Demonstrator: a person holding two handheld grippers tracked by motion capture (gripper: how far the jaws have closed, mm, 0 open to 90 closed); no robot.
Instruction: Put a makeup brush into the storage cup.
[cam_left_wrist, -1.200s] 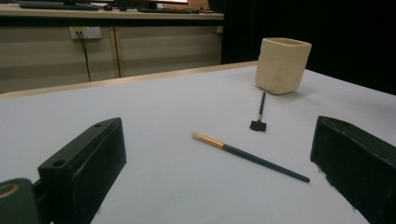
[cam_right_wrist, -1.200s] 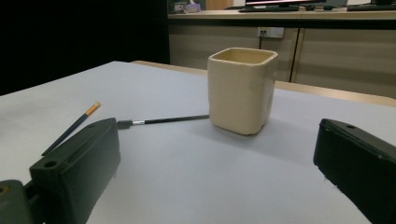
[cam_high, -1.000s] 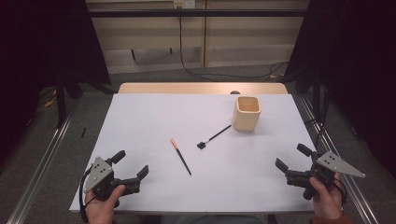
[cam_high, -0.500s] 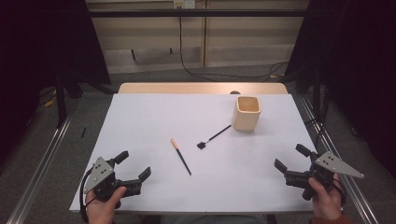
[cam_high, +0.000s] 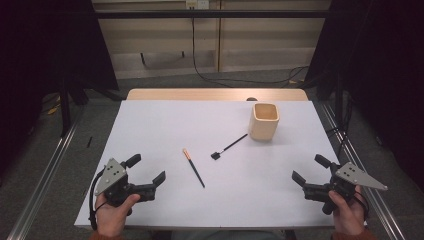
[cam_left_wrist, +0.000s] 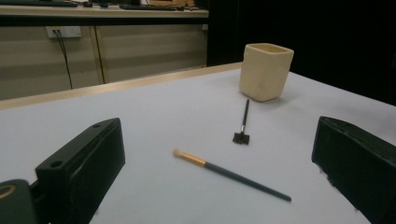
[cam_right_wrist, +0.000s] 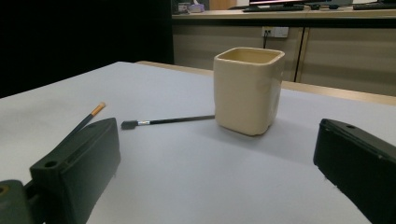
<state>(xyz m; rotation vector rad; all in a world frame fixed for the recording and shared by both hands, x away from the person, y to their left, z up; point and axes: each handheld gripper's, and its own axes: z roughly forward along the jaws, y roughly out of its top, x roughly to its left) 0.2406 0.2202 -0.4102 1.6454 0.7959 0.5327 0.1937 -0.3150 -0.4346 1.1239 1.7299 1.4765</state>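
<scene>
This looks like a lab or test room. A white-topped table (cam_high: 150, 120) stands on a grey floor between metal floor rails (cam_high: 45, 175), with dark curtains (cam_high: 55, 45) at both sides. Behind its far edge, cables (cam_high: 210, 75) hang from a wall socket (cam_left_wrist: 64, 31) on beige panelling.

Two slim dark brushes (cam_high: 193, 168) (cam_high: 229, 147) lie flat, apart, before a cream cup (cam_high: 263, 121)

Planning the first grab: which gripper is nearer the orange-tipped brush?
Left. The left gripper sits just beside the orange-tipped brush, jaws open; the right gripper is far across the table.
</scene>
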